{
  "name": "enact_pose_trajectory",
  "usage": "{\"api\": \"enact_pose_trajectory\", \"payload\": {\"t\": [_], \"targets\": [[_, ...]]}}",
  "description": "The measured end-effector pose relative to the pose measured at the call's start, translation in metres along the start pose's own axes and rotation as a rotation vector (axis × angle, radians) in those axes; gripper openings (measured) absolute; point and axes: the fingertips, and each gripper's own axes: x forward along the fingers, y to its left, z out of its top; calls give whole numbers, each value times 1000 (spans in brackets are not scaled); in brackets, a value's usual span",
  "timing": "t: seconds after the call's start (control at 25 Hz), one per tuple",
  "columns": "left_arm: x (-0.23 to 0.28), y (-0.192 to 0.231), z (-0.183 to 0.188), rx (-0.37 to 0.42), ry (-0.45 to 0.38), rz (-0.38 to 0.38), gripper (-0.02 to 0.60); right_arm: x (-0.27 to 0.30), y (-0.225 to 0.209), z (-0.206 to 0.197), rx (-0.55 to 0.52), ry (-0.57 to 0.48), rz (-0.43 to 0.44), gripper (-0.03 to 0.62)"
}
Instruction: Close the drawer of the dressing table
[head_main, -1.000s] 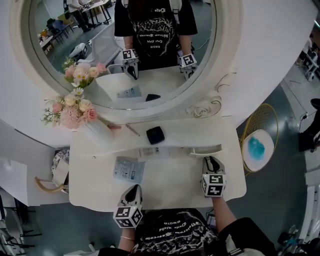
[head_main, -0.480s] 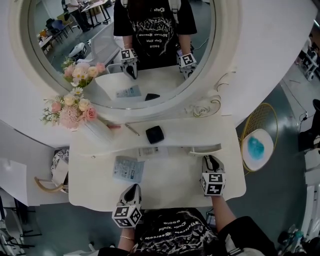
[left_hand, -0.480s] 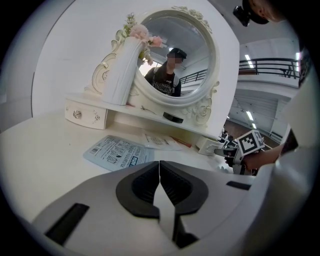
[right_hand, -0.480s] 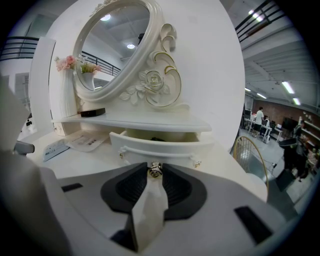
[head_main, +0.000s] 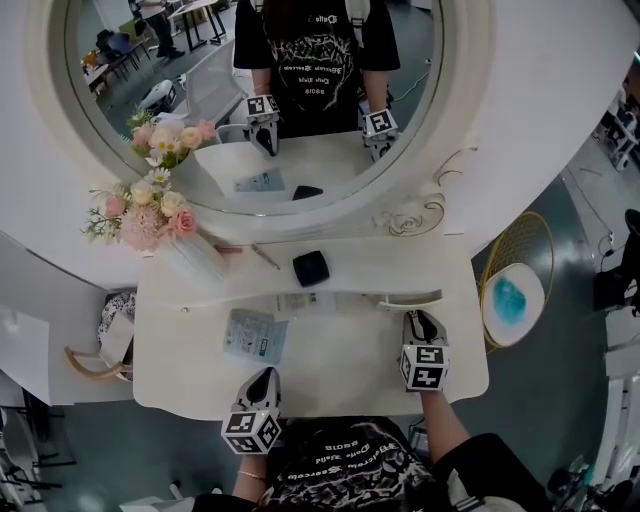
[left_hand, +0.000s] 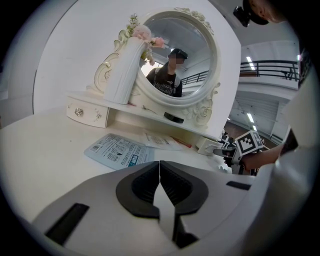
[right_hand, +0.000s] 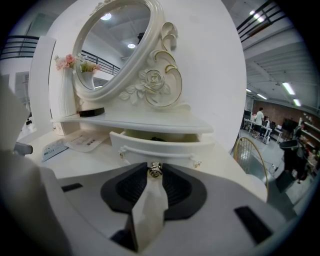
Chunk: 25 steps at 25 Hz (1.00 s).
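One drawer (head_main: 411, 299), at the right of the dressing table (head_main: 180, 370) below the shelf, is shown pulled partly out. Its small knob (right_hand: 154, 170) is pinched between the jaws of the right gripper (head_main: 421, 322), while the left gripper (head_main: 264, 381) is held at the table's near left edge, jaws together on nothing. The closing step is judged to be in hand with the push not yet made; next, the knob would need to be driven straight toward the far side until the drawer front sits flush.
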Motion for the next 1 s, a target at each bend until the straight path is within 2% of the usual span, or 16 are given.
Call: {"api": "enact_pose_trajectory", "payload": {"t": [0.4,1.0], "targets": [[5,-5,-1,5,11,-36,17,2,1,1,15,0,-5,103],[6,-5,-1,11,15,-36,17,3,0,2,13,-3,-4,103]]}}
